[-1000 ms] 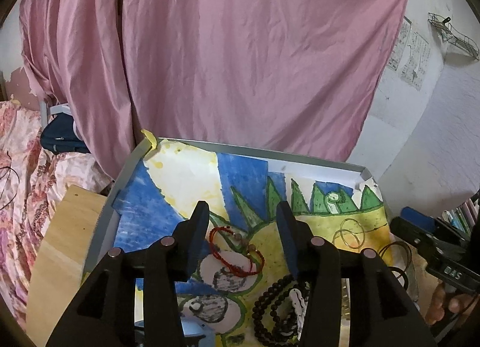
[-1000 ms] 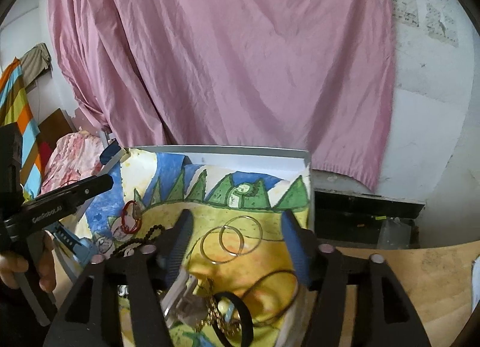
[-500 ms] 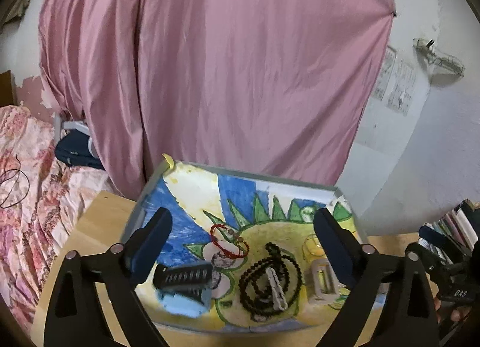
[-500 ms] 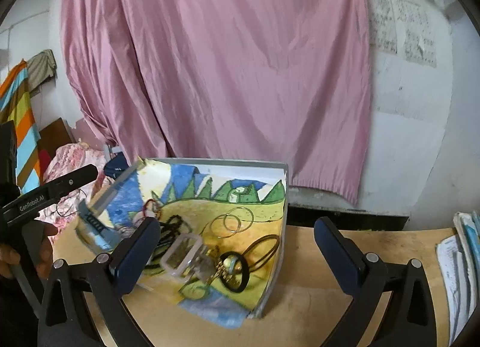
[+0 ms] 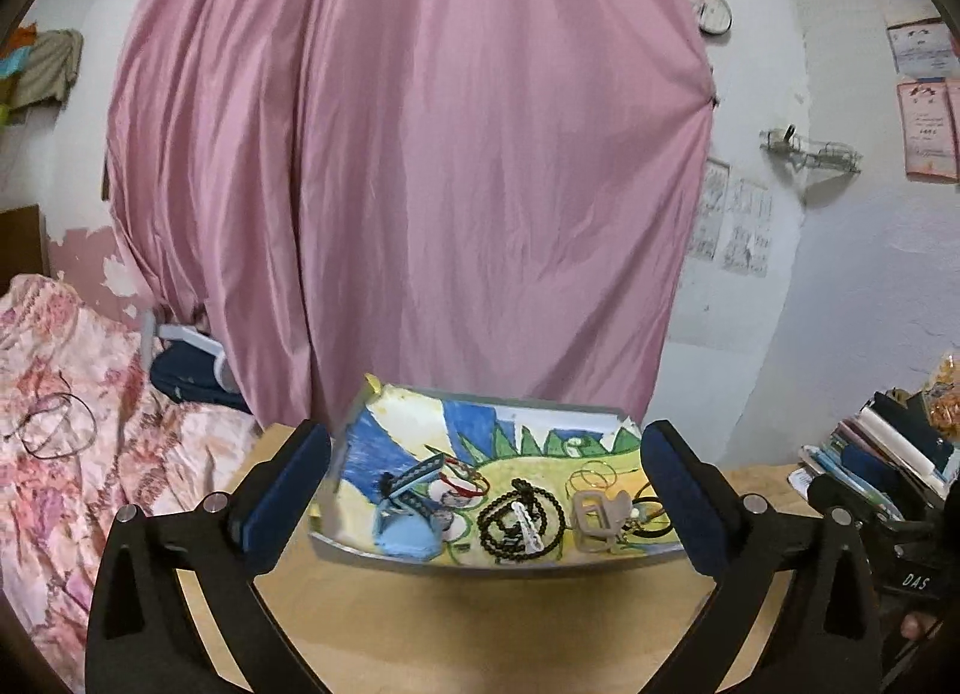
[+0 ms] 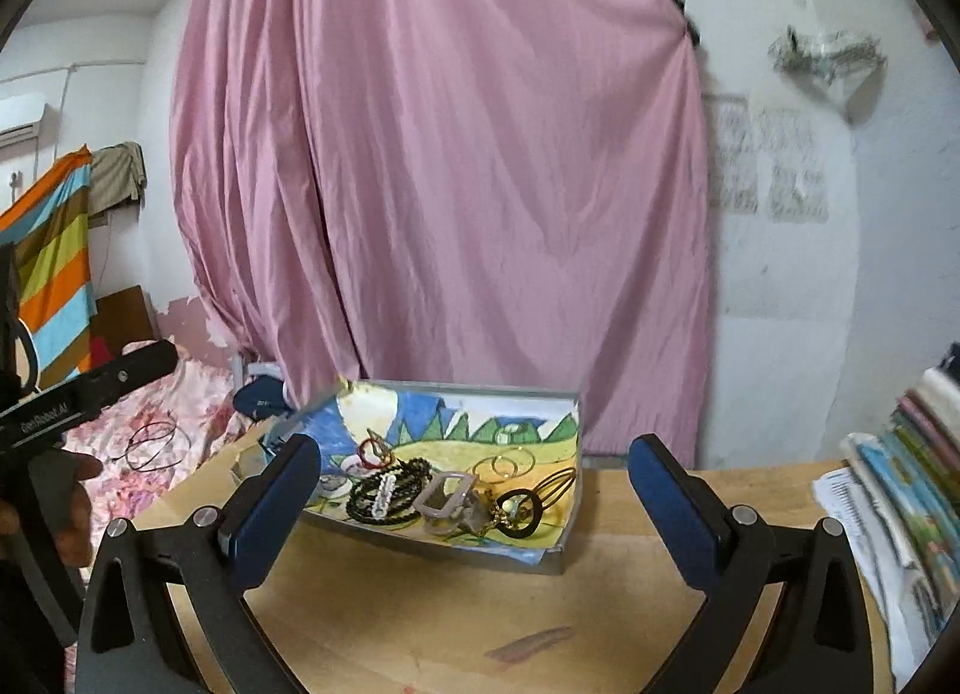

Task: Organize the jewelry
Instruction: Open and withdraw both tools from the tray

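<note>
The left gripper (image 5: pixel 485 487) has its fingers spread wide and holds nothing; the tray (image 5: pixel 414 561) lined with a painted paper sits on the wooden table (image 5: pixel 480 634) ahead of and between the two pads. Between those pads lie a blue comb (image 5: pixel 414 475) toward the left finger, a red cord bracelet (image 5: pixel 459 481) just beyond it, a black bead bracelet (image 5: pixel 522 520) at the middle with a white clip across it, and a beige claw clip (image 5: pixel 594 520) and thin gold hoops (image 5: pixel 594 478) toward the right finger. The right gripper (image 6: pixel 474 499) is likewise wide apart and empty, the same tray between its pads, with a black ring (image 6: pixel 522 508) nearest the right finger. A pink curtain (image 5: pixel 408 184) hangs behind.
</note>
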`<control>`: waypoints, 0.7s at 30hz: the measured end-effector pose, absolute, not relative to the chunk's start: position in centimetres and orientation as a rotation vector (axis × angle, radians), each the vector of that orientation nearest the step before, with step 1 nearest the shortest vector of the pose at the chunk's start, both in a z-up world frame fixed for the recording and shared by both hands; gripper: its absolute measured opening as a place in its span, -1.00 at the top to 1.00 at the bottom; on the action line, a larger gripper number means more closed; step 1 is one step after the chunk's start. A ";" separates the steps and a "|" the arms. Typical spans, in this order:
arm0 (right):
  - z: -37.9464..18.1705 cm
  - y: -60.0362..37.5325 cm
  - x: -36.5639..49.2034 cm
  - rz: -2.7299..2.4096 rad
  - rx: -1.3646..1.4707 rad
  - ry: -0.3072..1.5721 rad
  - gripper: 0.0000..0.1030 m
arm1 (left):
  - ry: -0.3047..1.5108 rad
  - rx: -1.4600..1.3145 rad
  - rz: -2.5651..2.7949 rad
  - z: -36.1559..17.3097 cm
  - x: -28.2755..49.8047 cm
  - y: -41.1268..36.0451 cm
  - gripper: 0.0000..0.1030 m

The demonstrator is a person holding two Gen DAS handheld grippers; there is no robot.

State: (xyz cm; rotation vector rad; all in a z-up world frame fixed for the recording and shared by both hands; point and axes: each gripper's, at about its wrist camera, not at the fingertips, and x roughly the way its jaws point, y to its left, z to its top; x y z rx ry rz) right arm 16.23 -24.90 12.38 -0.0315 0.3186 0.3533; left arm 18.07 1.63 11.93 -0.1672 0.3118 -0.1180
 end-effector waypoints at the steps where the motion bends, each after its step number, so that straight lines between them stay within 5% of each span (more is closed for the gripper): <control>1: 12.5 -24.8 15.2 0.348 -0.034 0.297 -1.00 | 0.293 -0.156 -0.115 12.2 17.0 1.7 -0.96; 21: 9.2 -24.6 2.4 0.309 -0.027 0.178 -1.00 | 0.195 -0.094 -0.025 9.1 1.3 2.0 -0.96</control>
